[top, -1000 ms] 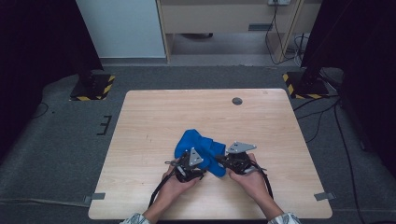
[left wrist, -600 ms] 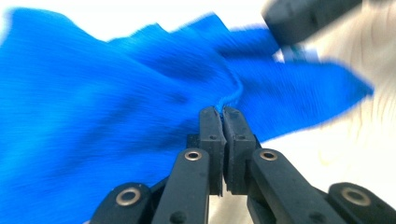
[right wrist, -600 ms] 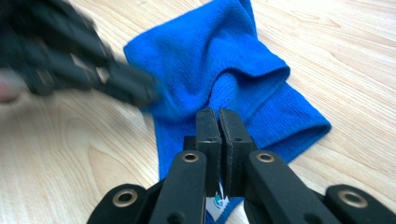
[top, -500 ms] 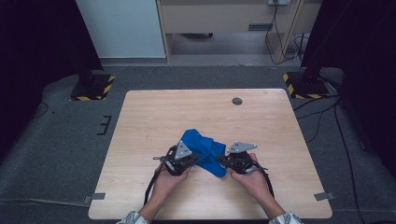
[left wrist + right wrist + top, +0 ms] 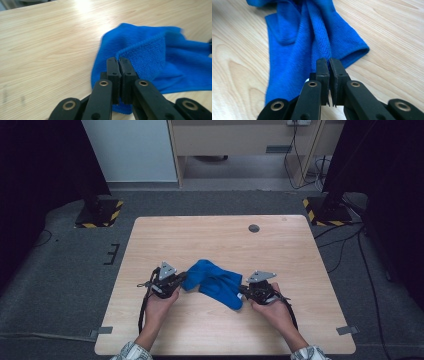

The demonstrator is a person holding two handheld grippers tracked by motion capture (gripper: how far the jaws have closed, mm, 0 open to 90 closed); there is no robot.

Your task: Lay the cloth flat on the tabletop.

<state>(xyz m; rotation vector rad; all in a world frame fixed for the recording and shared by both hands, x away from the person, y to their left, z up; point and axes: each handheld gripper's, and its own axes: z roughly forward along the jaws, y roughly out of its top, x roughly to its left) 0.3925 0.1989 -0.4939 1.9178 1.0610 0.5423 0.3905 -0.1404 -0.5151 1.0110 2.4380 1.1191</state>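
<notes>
Gripping was done on both ends: left gripper [image 5: 181, 279] had just closed, jaws pinched tight on a raised fold of the blue cloth [image 5: 215, 282], w/ fabric between them; right gripper [image 5: 243, 292] was clamped the same way on the opposite edge. Cloth lay bunched & creased on the counter [image 5: 210, 237], near the person's side, between the two hands, partly lifted at the pinch points. Left to do, judging by the layout: pull it apart, spread flat, then prob. fold.
</notes>
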